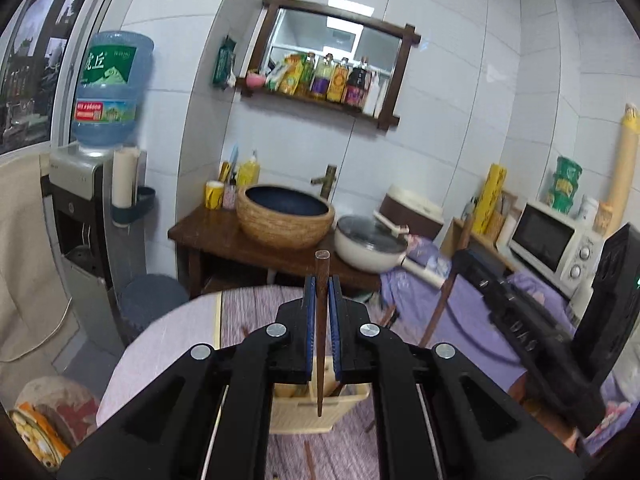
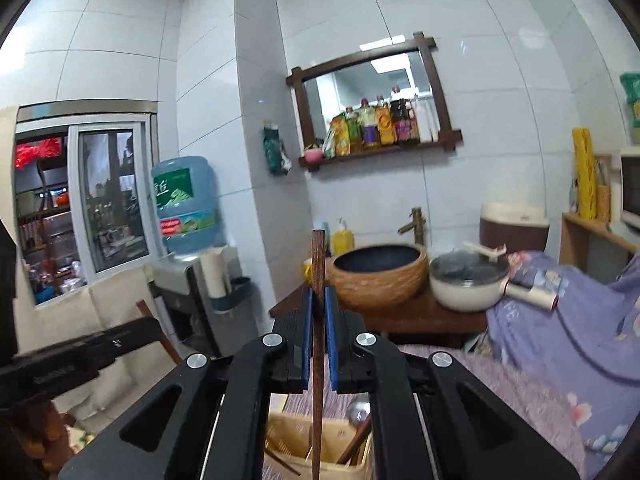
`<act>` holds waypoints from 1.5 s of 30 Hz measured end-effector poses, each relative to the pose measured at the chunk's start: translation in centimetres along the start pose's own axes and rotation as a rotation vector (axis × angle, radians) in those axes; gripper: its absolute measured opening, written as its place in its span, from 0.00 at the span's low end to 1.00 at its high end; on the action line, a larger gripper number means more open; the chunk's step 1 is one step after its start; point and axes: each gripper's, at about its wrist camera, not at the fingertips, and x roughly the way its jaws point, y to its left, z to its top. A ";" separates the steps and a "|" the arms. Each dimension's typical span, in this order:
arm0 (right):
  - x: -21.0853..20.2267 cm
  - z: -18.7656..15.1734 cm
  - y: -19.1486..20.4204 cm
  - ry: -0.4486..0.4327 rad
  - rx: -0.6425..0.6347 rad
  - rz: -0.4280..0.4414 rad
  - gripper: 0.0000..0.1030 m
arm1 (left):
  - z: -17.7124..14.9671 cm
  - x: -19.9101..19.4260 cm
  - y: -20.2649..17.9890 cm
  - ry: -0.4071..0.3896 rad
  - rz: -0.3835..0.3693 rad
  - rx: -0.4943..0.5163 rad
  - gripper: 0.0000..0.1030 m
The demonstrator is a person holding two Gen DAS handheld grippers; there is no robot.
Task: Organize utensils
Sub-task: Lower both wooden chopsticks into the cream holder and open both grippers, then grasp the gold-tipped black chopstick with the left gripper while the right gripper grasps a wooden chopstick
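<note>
My left gripper [image 1: 320,286] is shut on a dark brown wooden chopstick [image 1: 321,280]. The chopstick stands upright, its lower tip over a beige utensil holder [image 1: 308,414] on the table. My right gripper [image 2: 319,298] is shut on a second brown chopstick [image 2: 317,264], also upright, its lower end reaching into the beige holder [image 2: 320,448]. That holder contains other chopsticks and a metal spoon [image 2: 358,410]. The right gripper also shows at the right of the left wrist view [image 1: 460,264], and the left gripper's body at the left of the right wrist view [image 2: 72,360].
The round table has a striped purple cloth [image 1: 248,312]. Behind it stand a wooden washstand with a woven basin [image 1: 285,216], a white lidded pot [image 1: 370,244], a water dispenser [image 1: 92,208] and a microwave [image 1: 554,240]. Loose chopsticks [image 1: 310,456] lie on the table.
</note>
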 end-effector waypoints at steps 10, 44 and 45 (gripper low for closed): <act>4.2 -1.5 1.0 -0.092 -0.077 -0.113 0.06 | 2.0 3.1 -1.1 -0.064 0.107 0.049 0.07; 0.3 -15.4 -2.7 0.259 -0.033 -0.052 0.50 | -17.8 4.3 4.4 0.192 0.204 0.176 0.79; 0.2 -16.0 -2.8 0.288 -0.028 -0.051 0.50 | -18.7 4.1 4.8 0.217 0.203 0.164 0.79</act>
